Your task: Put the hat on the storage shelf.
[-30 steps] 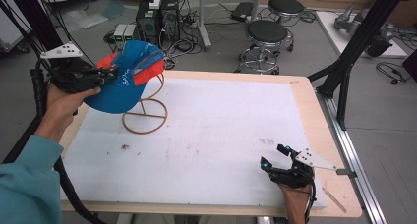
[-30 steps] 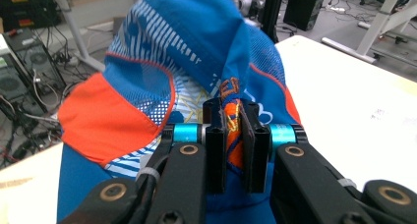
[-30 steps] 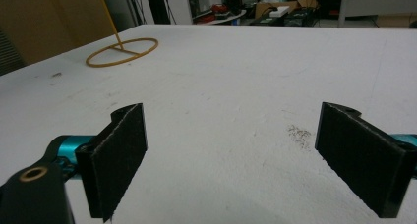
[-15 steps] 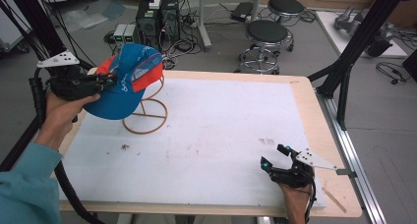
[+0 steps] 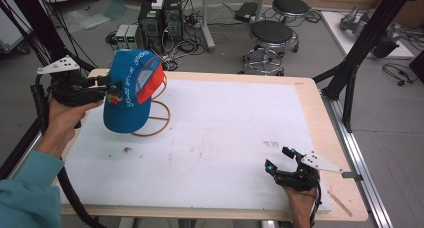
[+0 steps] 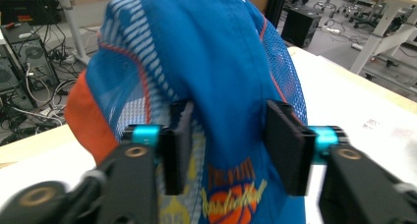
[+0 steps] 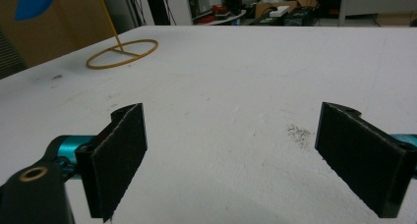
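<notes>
table [image 5: 225, 153] — being covered by a white sheet | cap [image 5: 127, 90] — being held in the air above the stand [image 5: 152, 123], near the table's far left corner | left gripper [image 5: 107, 85] — jaws being pressed onto the cap's crown | right gripper [image 5: 280, 160] — being rested near the right front edge, jaws being kept wide, nothing between

There's yellow and orange lettering printed on the blue mesh baseball cap [image 6: 221, 86], but it's too blurry to actually read. No other legible text.
</notes>
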